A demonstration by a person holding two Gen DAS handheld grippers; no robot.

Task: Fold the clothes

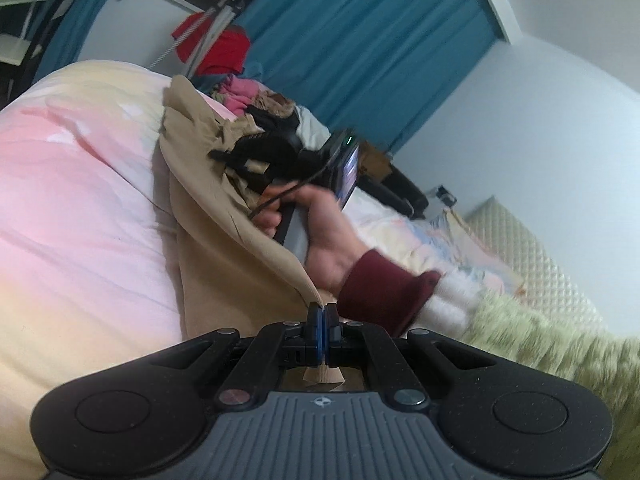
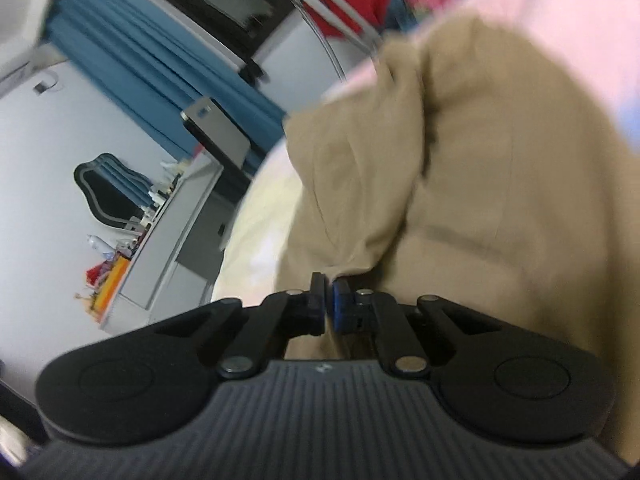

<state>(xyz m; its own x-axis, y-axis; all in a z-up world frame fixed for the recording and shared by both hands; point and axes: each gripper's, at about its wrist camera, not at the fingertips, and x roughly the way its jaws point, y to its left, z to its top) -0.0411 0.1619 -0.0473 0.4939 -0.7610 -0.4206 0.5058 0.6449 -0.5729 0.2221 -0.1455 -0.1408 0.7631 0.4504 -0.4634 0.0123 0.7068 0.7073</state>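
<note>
A tan garment [image 1: 208, 216] lies stretched across the pink and yellow bedsheet [image 1: 80, 200]. My left gripper [image 1: 322, 310] is shut on one corner of it, with fabric poking out behind the pads. My right gripper [image 2: 329, 280] is shut on another edge of the same tan garment [image 2: 480, 200], which bunches up in front of it. In the left wrist view the right gripper [image 1: 224, 156] shows farther along the garment, held by a hand in a maroon sleeve [image 1: 380, 292].
A pile of pink, black and white clothes [image 1: 264, 108] lies at the far end of the bed. Blue curtains [image 1: 360, 40] and a white wall stand behind. A green fluffy blanket [image 1: 540, 340] is at the right. A grey dresser [image 2: 172, 232] stands beside the bed.
</note>
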